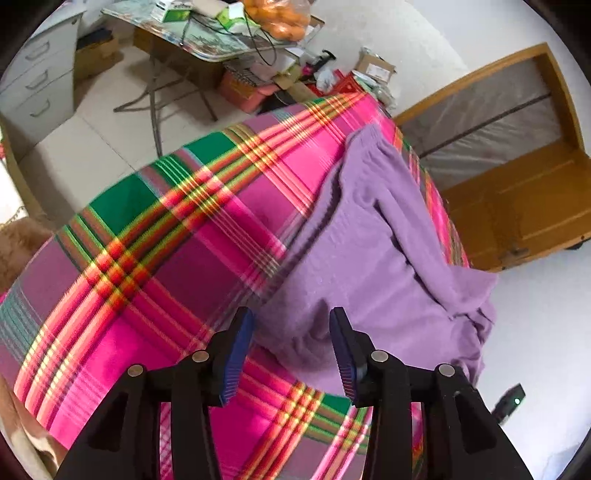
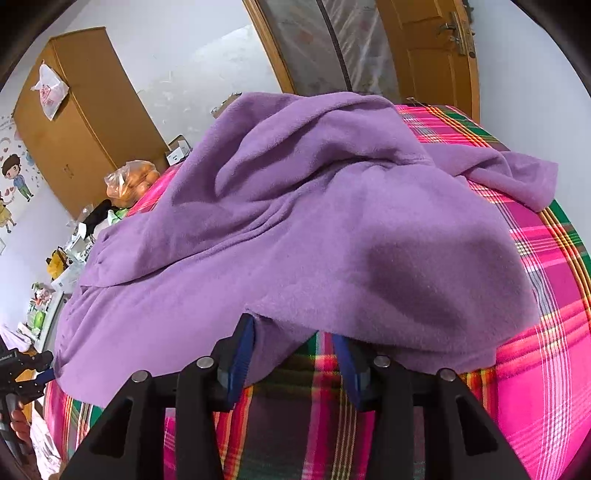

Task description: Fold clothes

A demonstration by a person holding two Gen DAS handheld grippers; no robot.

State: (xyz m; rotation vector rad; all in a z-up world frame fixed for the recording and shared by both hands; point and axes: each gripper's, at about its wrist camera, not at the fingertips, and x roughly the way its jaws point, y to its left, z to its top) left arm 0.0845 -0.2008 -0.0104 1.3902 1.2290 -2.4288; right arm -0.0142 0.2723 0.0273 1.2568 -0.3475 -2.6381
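The left tool (image 1: 291, 350) hovers with its jaws apart, nothing gripped; the near edge of the purple fleece garment (image 1: 373, 258) lies just beyond the tips. The right tool (image 2: 295, 354) also stands unclenched, its fingertips (image 2: 245, 347) tucked under the garment's near hem, pads apart. The garment lies rumpled on a bed covered by a pink, green and yellow plaid sheet (image 1: 155, 258). Farther off, a cluttered worktop (image 1: 207, 44) carries a bag of oranges (image 1: 280, 18), near a wooden door (image 1: 517, 206).

Left gripper (image 1: 291, 350): black angular frame, blue ribbed pads (image 1: 236, 360), round silver screw heads (image 1: 200, 356) at 10 and 2 o'clock of the frame. Right gripper (image 2: 295, 360): identical black frame, blue pads, silver screws.
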